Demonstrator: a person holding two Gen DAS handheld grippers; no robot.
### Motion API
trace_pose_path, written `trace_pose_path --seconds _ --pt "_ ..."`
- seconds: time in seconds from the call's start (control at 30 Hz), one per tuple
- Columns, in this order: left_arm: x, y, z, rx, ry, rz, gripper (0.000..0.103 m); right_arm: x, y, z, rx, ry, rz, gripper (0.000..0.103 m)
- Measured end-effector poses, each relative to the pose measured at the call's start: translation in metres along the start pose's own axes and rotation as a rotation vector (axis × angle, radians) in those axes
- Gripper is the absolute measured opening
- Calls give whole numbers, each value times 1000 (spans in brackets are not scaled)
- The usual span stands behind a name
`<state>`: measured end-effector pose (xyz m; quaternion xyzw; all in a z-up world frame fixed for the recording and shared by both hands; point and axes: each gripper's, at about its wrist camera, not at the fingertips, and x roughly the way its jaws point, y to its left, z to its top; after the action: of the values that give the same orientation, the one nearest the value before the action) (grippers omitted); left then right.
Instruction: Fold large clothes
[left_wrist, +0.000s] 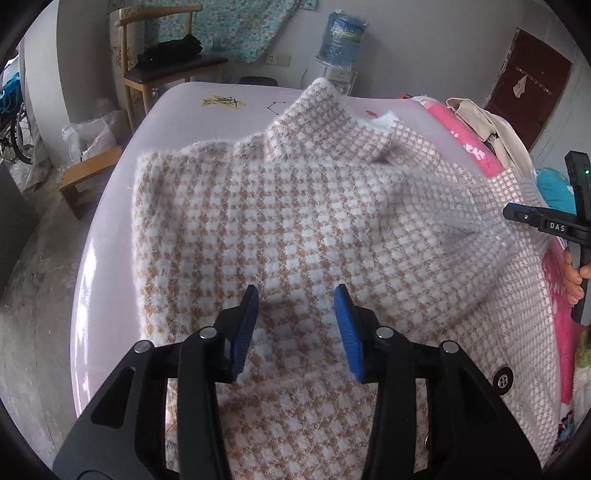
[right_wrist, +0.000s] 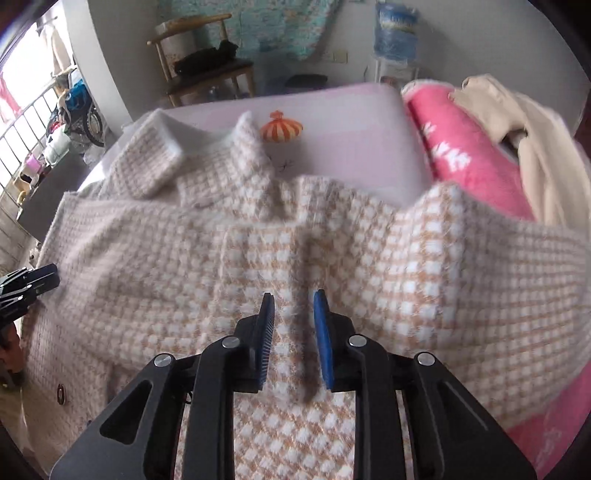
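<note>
While the checked coat (left_wrist: 280, 221) lay spread over most of the pale pink table (left_wrist: 110, 236), its near hem ran out of both views beneath the claws, so its full length could not be seen. The left claw (left_wrist: 297, 325) hovered over the coat's lower part with its blue fingers (left_wrist: 245, 332) spread wide and nothing between them; whether the tips touched the fleece was hard to tell. In the right wrist view, the right claw (right_wrist: 293, 338) stood with its fingers partly apart over a raised ridge of the fabric, and motion blur made it unclear whether that fold was pinched. A sleeve (right_wrist: 491, 288) rose on the right side there, blurred, covering part of the pink blanket (right_wrist: 458, 155) behind it. The collar (right_wrist: 155, 162) lay at the far end, near an orange balloon print (right_wrist: 281, 127) on the table. One dark button (left_wrist: 503, 379) showed near the coat's right edge in the left wrist view. A beige garment (right_wrist: 528, 147) sat on the blanket, cut off by the lens rim. Beyond the table stood a wooden chair (left_wrist: 166, 66) and a water bottle (left_wrist: 341, 38).
</note>
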<state>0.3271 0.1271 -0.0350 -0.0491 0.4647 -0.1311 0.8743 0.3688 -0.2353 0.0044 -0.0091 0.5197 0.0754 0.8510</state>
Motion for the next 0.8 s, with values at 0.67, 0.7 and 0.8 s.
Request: trace_pose_path --seconds 0.67,0.7,0.8 --pt "6 18 1 -57 -10 156 76 28 69 -12 -103 55 6 64" --pt "7 13 0 -29 -16 171 78 39 66 -12 -100 76 -16 64" --pt "5 4 -2 29 2 204 78 41 68 -15 -88 74 -40 68"
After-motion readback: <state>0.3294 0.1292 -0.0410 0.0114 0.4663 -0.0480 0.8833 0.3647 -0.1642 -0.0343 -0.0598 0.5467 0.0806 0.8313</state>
